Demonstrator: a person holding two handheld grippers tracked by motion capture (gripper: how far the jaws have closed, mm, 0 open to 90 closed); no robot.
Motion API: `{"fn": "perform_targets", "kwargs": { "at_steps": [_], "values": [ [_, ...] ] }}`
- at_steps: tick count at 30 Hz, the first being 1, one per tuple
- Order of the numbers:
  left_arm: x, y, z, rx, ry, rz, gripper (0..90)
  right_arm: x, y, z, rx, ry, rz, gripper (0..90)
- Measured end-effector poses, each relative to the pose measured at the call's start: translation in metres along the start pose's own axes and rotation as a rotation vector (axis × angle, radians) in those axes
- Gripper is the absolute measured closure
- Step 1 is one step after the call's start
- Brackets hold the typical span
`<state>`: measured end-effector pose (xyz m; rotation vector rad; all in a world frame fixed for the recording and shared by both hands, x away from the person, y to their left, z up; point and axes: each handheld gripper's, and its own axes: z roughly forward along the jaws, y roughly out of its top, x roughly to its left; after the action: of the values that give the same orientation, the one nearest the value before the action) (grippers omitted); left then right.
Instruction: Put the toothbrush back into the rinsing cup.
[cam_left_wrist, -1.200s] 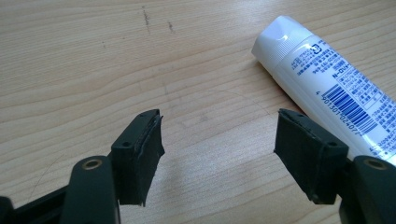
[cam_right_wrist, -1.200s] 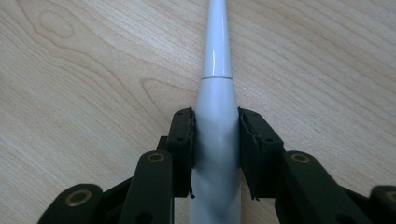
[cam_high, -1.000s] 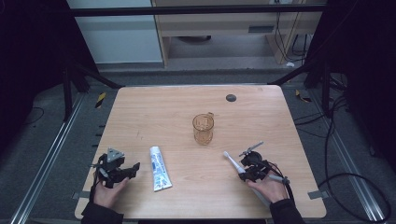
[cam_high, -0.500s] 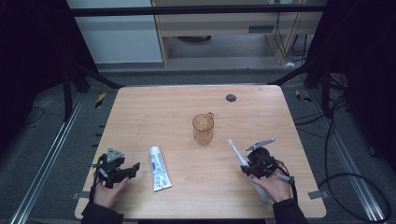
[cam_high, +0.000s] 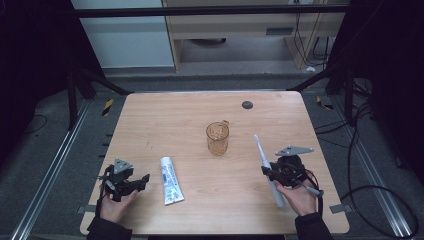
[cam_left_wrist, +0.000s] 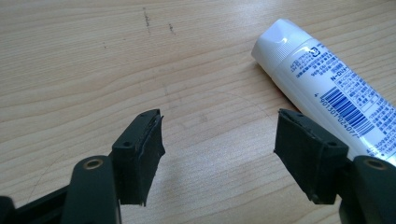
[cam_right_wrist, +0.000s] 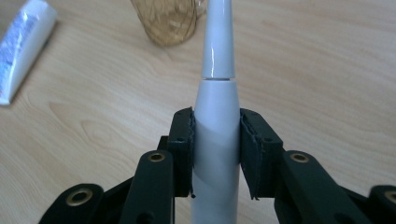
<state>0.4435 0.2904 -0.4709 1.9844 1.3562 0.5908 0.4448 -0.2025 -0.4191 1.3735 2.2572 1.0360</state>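
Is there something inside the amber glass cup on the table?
The amber glass cup looks empty in the high view; its bottom is too small and dim to tell for sure. The right gripper view shows its lower wall, with the toothbrush covering one edge.

High view overhead, far; gripper views close, low; all share toothpaste tube (cam_high: 170, 180).

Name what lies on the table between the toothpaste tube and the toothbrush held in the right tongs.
In the high view, the amber glass cup stands between the toothpaste tube and the toothbrush, slightly farther back; otherwise bare wood.
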Motion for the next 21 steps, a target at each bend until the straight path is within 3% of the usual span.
{"fn": "perform_targets", "kwargs": {
  "at_steps": [7,14,21],
  "values": [
    [0.001,0.000,-0.001,-0.003,0.004,0.003,31.5,-0.003,0.002,-0.011,-0.152,-0.008,0.038,67.4],
    [0.001,0.000,-0.002,-0.009,0.008,-0.003,31.3,-0.003,0.009,-0.015,-0.245,-0.002,0.065,67.5],
    [0.001,0.000,-0.003,-0.015,0.010,-0.004,31.2,-0.001,0.029,-0.015,-0.338,-0.001,0.083,67.4]
  ]
}}
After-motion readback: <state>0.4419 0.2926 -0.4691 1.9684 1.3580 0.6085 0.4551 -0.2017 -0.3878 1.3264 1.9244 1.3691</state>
